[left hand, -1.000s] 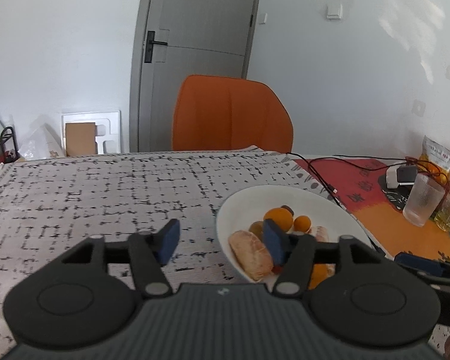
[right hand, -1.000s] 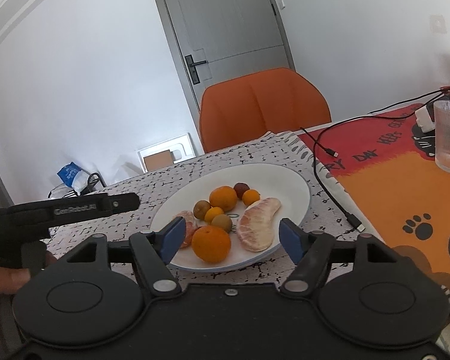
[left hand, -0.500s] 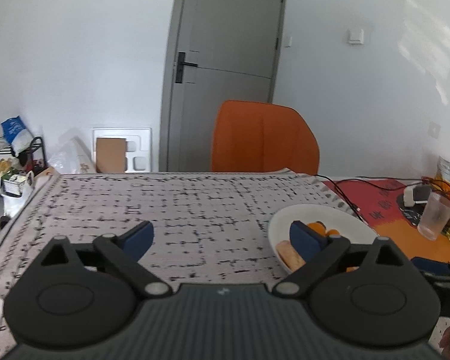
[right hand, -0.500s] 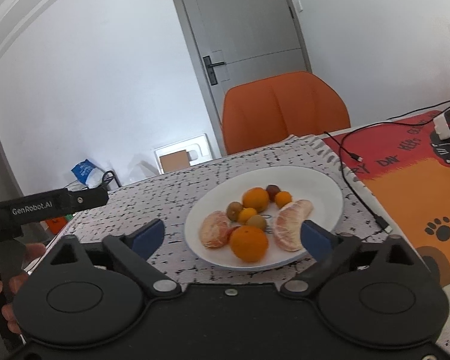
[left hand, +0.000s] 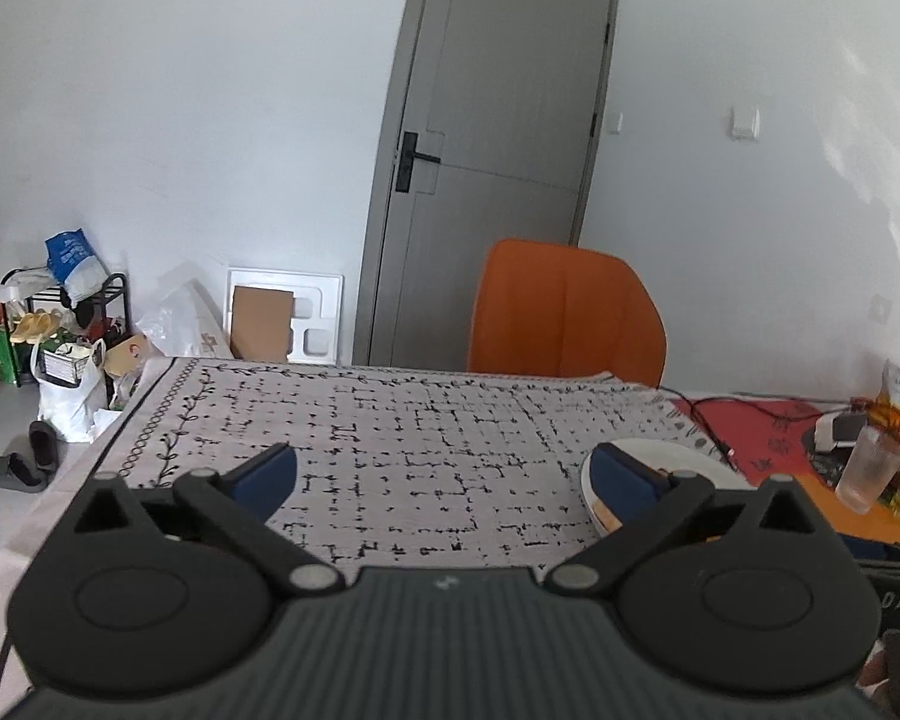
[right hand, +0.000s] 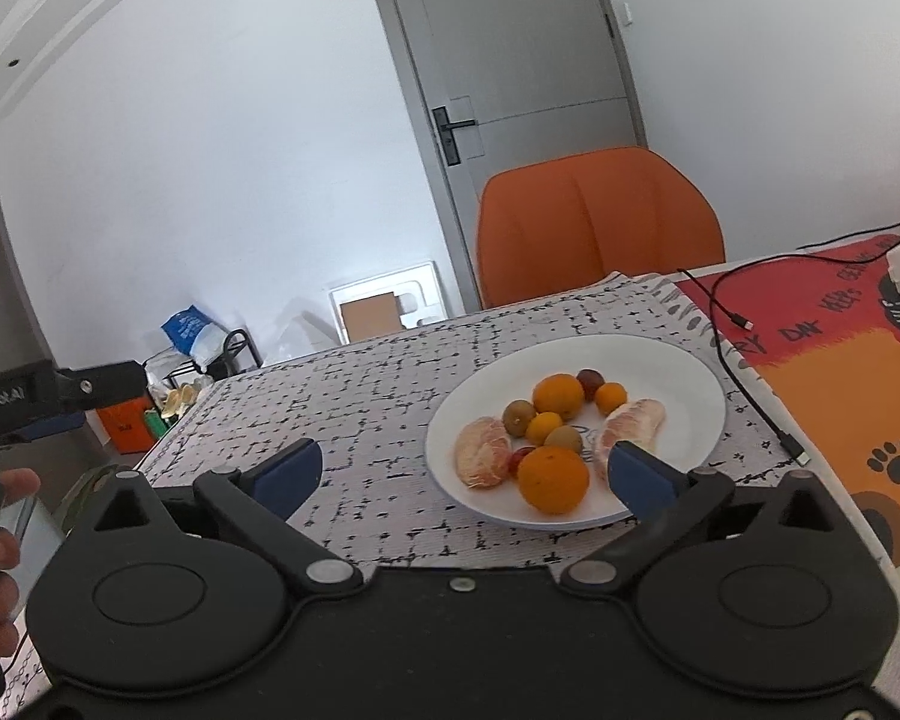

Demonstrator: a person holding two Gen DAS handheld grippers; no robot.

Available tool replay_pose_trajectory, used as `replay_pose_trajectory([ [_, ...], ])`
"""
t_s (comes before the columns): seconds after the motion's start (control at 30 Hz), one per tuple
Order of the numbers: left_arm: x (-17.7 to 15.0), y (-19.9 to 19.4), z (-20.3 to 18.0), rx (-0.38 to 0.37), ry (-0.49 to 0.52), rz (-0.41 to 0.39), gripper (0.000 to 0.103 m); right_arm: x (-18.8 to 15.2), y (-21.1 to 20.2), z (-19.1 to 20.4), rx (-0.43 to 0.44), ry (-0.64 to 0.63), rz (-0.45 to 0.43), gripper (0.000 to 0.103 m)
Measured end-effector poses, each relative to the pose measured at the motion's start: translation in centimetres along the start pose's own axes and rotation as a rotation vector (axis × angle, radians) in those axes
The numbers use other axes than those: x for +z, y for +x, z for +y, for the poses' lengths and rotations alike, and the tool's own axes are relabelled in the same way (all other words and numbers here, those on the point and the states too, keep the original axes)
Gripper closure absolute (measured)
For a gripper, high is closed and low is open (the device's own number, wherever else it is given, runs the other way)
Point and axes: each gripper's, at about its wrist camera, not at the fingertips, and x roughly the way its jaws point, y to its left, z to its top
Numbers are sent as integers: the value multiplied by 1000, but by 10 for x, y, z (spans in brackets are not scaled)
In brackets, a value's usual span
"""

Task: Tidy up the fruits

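Sitting on white plate [right hand: 687, 372]: two oranges [right hand: 553, 478], two peeled segments [right hand: 482, 459] — both grippers [right hand: 465, 471] [left hand: 444, 477] gaping wide, holding nothing.

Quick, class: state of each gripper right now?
Left gripper: open, holding nothing, above the tablecloth.
Right gripper: open, holding nothing, near the plate of fruit.
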Motion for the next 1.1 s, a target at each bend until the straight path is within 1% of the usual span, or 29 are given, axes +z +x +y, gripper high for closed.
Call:
replay_pose_trajectory([
  [0.13,1,-17,4,28,5,-8,0,0,-6,9,11,-21,0,0],
  [0.5,-1,-53,19,55,-17,-19,0,1,-23,33,41,-72,7,0],
  [0.67,-8,-64,27,65,-26,-2,0,0,-31,42,68,-86,17,0],
  [0.8,-15,-71,31,70,-19,17,0,-3,-36,48,73,-98,24,0],
  [1.1,-30,-82,39,87,-13,52,0,-10,-45,52,57,-79,32,0],
])
